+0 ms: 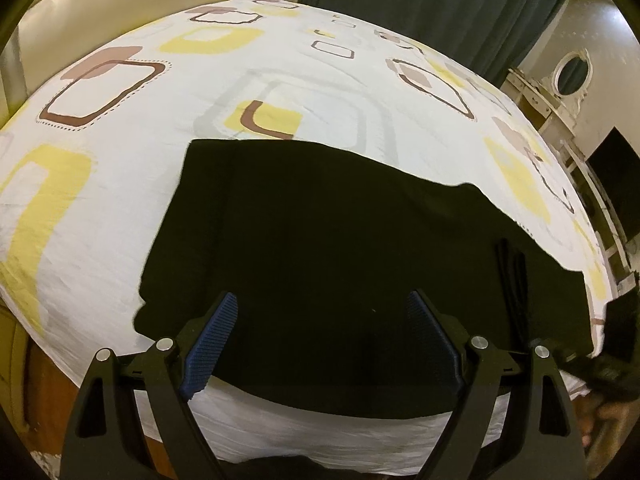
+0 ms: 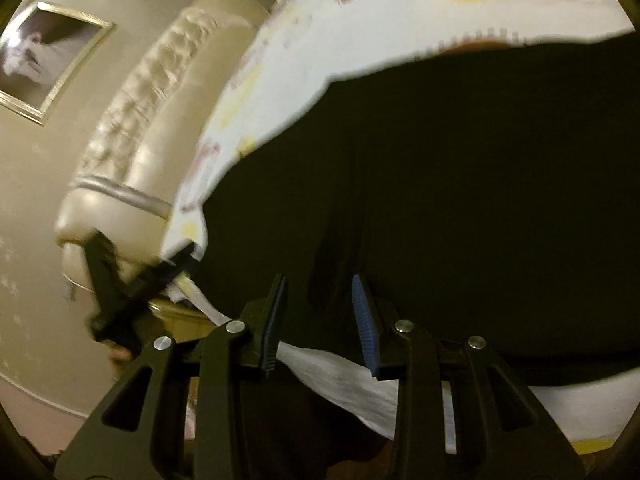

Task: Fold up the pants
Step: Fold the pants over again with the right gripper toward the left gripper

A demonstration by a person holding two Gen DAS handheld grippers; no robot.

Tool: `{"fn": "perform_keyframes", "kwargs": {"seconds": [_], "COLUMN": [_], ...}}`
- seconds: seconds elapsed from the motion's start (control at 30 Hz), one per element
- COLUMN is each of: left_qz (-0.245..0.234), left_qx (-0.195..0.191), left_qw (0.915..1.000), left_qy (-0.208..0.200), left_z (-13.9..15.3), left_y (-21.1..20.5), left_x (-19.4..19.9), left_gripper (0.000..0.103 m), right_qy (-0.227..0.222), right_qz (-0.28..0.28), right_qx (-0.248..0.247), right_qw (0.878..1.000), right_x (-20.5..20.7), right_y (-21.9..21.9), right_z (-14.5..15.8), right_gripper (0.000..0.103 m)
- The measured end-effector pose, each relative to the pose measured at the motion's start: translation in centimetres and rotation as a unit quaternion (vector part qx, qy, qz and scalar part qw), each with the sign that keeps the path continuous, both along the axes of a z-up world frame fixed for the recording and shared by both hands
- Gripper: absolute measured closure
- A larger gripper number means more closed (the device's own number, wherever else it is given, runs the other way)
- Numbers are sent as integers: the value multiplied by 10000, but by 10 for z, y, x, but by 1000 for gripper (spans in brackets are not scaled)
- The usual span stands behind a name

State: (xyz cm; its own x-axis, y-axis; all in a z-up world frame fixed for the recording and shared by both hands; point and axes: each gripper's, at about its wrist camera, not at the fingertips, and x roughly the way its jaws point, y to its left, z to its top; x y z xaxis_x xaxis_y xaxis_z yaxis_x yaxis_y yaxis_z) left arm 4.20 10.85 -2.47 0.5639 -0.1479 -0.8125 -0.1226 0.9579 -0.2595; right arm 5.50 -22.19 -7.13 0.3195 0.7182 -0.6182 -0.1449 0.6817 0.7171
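The black pants lie flat on the patterned bedsheet, near the bed's front edge. My left gripper is open, its blue-padded fingers spread wide just above the pants' near part, holding nothing. In the right wrist view the pants fill the right side. My right gripper is open with a narrower gap, over the pants' near edge, empty. The right gripper also shows in the left wrist view at the right, over the pants. The left gripper shows in the right wrist view at the left.
A cream padded headboard and a framed picture stand at the left. Dark curtains, a white dresser with an oval mirror and a dark screen are beyond the bed. The bed's front edge is right below the grippers.
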Motion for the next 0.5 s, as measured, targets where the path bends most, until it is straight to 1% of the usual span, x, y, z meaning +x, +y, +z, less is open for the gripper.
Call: {"fn": "perform_keyframes", "kwargs": {"seconds": [0.13, 0.23, 0.27, 0.33, 0.37, 0.4, 0.5], "left_qz": [33, 86, 116, 137, 183, 211, 26], "left_qx": [-334, -679, -792, -999, -990, -965, -1173], "left_qw": [9994, 9976, 9968, 9949, 9949, 9950, 9925], "left_qy": [-52, -88, -60, 58, 108, 151, 329], "left_z": [10, 11, 9, 0, -4, -9, -26], "left_y": [28, 63, 74, 95, 103, 110, 122], "left_x": [3, 6, 7, 11, 13, 15, 23], "left_gripper": [17, 17, 18, 18, 18, 18, 18], "right_qy": [-152, -390, -472, -580, -629, -646, -627], "right_qz": [2, 86, 107, 100, 69, 23, -98], "right_qx": [296, 231, 146, 126, 159, 181, 200], "right_qw": [9994, 9989, 9987, 9982, 9979, 9977, 9978], "right_x": [-14, -22, -25, -31, -34, -36, -38], "right_y": [-9, -18, -21, -33, -41, -48, -56], "right_z": [11, 23, 29, 35, 38, 40, 41], "right_gripper": [67, 64, 62, 61, 60, 57, 55]}}
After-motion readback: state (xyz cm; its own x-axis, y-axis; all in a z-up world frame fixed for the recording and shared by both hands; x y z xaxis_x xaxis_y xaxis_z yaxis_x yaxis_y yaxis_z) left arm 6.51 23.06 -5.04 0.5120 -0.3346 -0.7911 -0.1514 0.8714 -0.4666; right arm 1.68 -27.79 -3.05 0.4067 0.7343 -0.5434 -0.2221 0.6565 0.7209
